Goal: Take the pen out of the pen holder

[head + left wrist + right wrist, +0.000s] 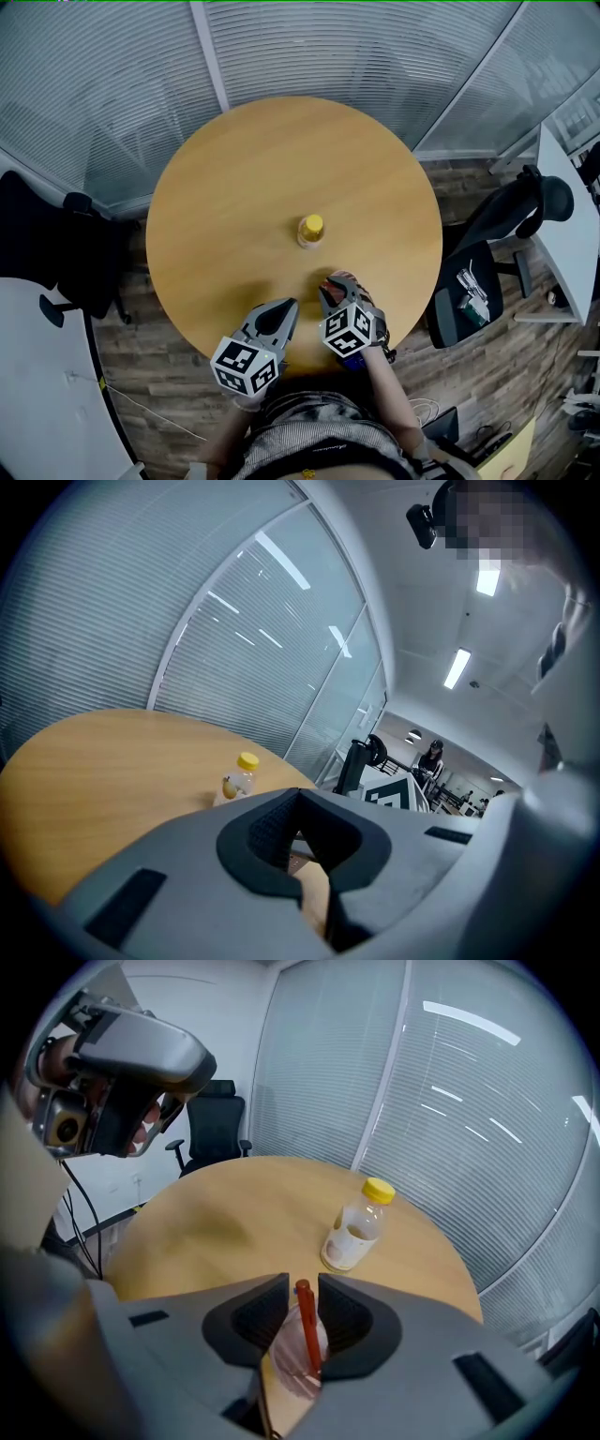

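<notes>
A red pen (306,1324) stands in a clear plastic cup used as pen holder (292,1361) near the front edge of the round wooden table (244,178). My right gripper (300,1288) straddles the pen's top. Its jaws stand a little apart, with a thin gap on each side of the pen. In the head view the right gripper (331,283) covers the holder and only a bit of the red pen (328,277) shows. My left gripper (285,311) hovers just left of it over the table's edge, shut and empty (298,795).
A small bottle with a yellow cap (310,230) stands at the table's middle, beyond the pen holder. Black office chairs (487,262) stand to the right and left (66,244) of the table. Glass walls with blinds (328,47) curve behind it.
</notes>
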